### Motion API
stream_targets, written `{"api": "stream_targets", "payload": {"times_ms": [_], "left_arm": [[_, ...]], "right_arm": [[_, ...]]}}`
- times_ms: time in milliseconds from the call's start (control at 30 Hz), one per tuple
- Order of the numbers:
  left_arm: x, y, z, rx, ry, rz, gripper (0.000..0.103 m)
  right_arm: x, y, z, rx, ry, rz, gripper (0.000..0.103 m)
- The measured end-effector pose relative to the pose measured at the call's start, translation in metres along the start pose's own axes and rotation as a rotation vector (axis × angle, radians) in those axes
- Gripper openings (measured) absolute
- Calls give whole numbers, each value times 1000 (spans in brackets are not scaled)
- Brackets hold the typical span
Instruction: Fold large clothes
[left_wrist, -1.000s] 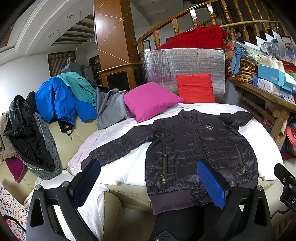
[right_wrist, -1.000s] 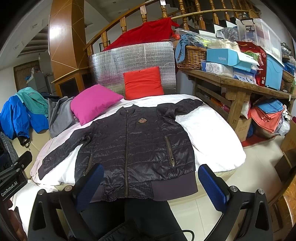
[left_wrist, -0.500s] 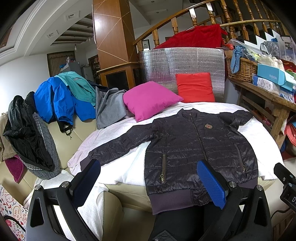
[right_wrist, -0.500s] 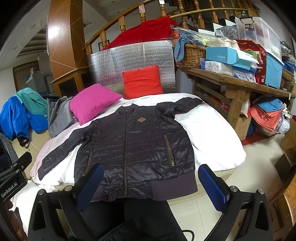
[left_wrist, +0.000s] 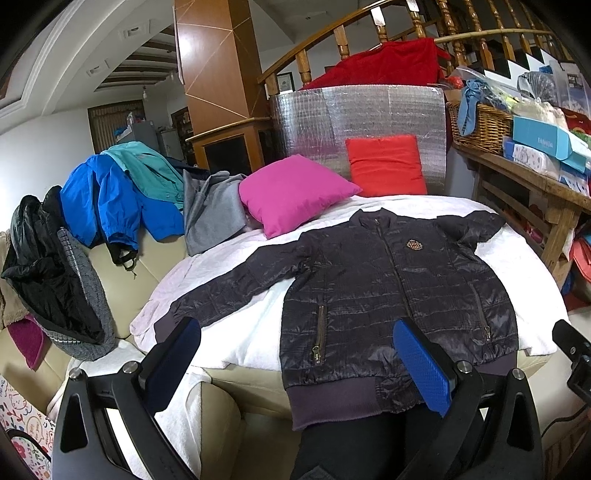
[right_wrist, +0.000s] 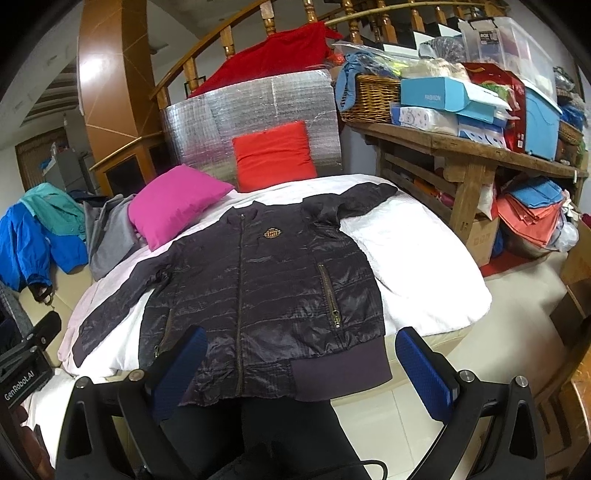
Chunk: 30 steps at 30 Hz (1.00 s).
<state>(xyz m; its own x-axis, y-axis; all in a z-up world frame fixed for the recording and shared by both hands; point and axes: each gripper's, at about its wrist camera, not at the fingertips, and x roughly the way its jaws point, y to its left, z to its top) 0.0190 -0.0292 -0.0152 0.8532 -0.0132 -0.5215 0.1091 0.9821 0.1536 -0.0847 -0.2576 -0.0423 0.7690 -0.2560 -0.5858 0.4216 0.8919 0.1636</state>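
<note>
I have both tools spread wide and gripping nothing. The left tool and the right tool hang just short of the near edge of the bed, with no pad touching cloth.

The dark quilted jacket lies flat, front up and zipped, on the white cover. Its long axis runs away from me: ribbed hem at the bottom centre of each frame, hanging over the bed's near edge, collar toward the upper centre near the pink pillow and the red pillow.

What the next move turns on is how the sleeves lie, I think. In the left wrist view one sleeve stretches out long toward the lower left of the frame, its cuff just above my left tool's left pad, so that cuff is clearly the left tool's to take. The other sleeve looks bunched and short in the right wrist view, angled toward the upper right of the frame, well apart from the right tool. That reach goes further in, across the jacket body.

The hem is nearest to both tools, with the right tool's left pad overlapping it in frame. I'd judge folding has not yet begun, and the long sleeve looks like the natural first fold inward.
</note>
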Motion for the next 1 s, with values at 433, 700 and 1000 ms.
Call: {"api": "stream_targets", "payload": {"times_ms": [433,700,1000], "left_arm": [[47,-21,20,50,55,26,103],[141,-47,51,66,127,42,103],[356,-93,71,75,336,37,103]], "right_arm": [[43,-14,45,57,-8,-24,103],[147,-52,119,190,5,41,103],[365,-183,188,642,105,299,103]]}}
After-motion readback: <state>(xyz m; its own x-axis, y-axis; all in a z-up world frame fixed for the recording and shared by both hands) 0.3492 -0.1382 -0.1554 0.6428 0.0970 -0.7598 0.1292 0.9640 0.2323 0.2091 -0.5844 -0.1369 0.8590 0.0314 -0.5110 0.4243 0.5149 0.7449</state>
